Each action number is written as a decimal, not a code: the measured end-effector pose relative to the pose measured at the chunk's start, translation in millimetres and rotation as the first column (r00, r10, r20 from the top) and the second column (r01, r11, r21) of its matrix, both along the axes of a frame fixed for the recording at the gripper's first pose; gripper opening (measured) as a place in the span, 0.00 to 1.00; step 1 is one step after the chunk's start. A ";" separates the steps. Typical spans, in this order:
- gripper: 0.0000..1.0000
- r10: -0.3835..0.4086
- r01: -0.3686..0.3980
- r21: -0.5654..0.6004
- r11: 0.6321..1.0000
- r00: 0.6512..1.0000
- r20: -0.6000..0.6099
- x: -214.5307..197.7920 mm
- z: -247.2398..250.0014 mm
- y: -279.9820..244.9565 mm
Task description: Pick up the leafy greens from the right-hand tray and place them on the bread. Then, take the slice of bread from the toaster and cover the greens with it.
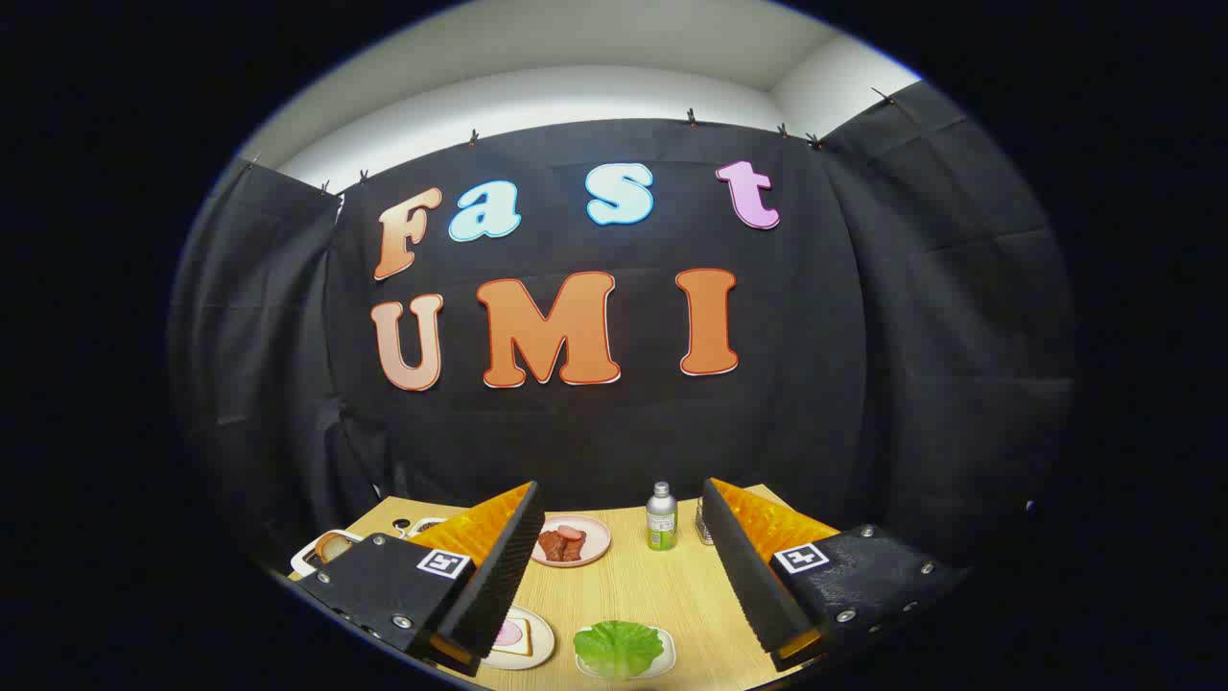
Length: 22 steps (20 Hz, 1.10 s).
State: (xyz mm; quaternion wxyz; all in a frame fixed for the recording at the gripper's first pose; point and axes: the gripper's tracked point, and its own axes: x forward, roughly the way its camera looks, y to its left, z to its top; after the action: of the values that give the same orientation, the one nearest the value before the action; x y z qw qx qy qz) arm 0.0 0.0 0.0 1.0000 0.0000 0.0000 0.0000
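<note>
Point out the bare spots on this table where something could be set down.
Between the open fingers, bare wood runs from the greens up to the bottle and meat plate. Crowded behind the left finger: toaster, bread plate.

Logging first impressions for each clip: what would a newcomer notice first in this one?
The two black, orange-backed fingers of the gripper stand wide apart over a wooden table, holding nothing. Between their tips lies the leafy greens on a white tray, with the bread on a plate beside the left finger. Further back sit a pink plate of meat and a small bottle.
</note>
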 end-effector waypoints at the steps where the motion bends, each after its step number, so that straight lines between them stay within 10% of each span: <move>1: 0.99 0.003 -0.003 -0.004 1.000 1.000 0.004 1.2 0.6 1.8; 17: 0.99 -0.015 0.014 -0.007 1.000 0.999 -0.052 10.0 -17.7 3.7; 22: 0.99 -0.043 0.043 -0.006 0.999 0.970 -0.238 20.8 -59.2 -2.6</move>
State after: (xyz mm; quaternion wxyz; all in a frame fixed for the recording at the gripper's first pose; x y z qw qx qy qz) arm 20.8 -2.6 -59.2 0.9926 -0.0004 0.1197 -0.0215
